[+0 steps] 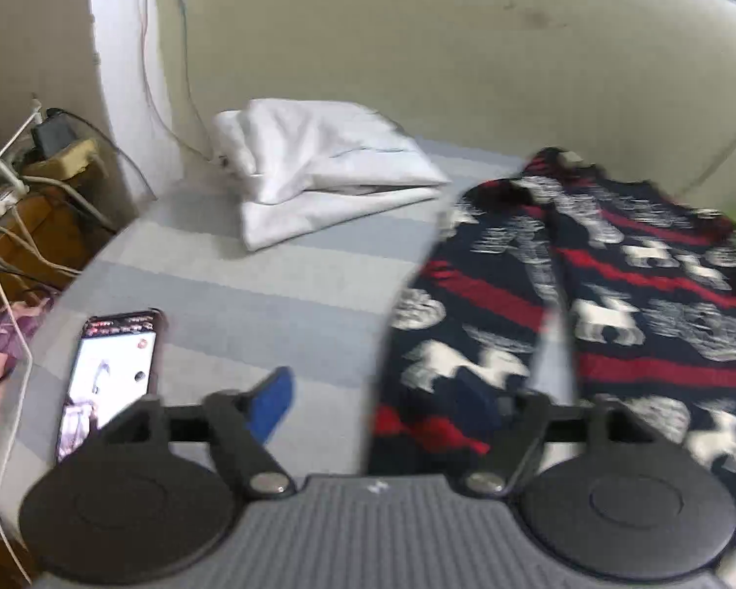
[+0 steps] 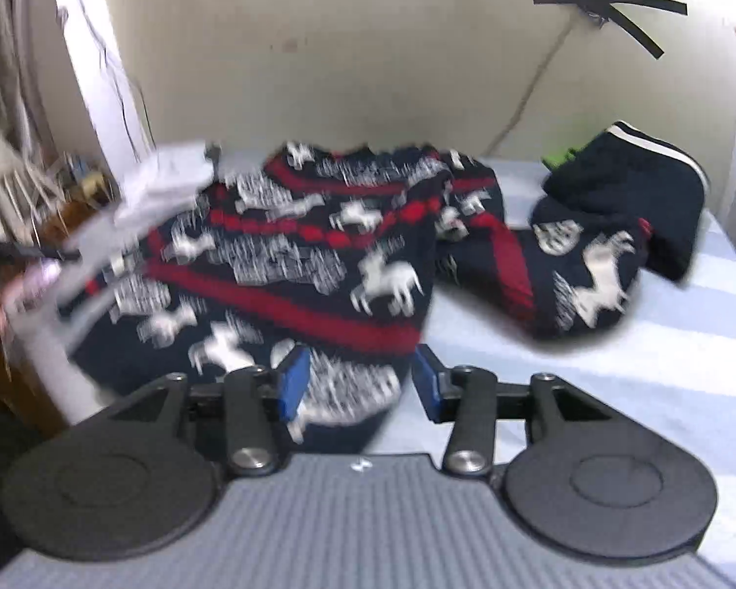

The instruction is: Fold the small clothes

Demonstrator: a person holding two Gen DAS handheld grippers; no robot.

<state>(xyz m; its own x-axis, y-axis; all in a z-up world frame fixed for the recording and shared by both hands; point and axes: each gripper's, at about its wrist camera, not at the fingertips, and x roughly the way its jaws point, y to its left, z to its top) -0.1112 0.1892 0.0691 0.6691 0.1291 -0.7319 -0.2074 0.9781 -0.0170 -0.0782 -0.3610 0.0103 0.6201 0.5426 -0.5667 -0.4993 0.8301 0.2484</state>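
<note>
A bed (image 1: 250,265) with a pale blue and white striped sheet filled the lower half of both views and carried everything else. Across its middle lay the largest garment, a navy knitted sweater (image 2: 279,265) banded in red and patterned with white animals; in the right wrist view it spread from the centre left towards the lower middle, and in the left wrist view it covered the right half of the frame. One sleeve (image 2: 579,270) trailed to the right, its end resting against a dark folded garment with white stripes (image 2: 633,186) in the upper right of that view. A folded white cloth (image 1: 319,172) sat at the upper centre of the left wrist view, well apart from the sweater. A lit phone (image 1: 110,378) lay at the lower left, near the bed's edge, with a tangle of cables (image 1: 10,181) beyond it on the far left.

The right gripper (image 2: 360,383) hovered at the sweater's near hem, its jaws partly parted with the hem between the 2 blue pads and no pad clearly pressing on it. The left gripper (image 1: 382,402) stood with jaws released and wide, 1 blue pad (image 1: 272,402) over bare sheet, the other blurred against the sweater's left edge.
</note>
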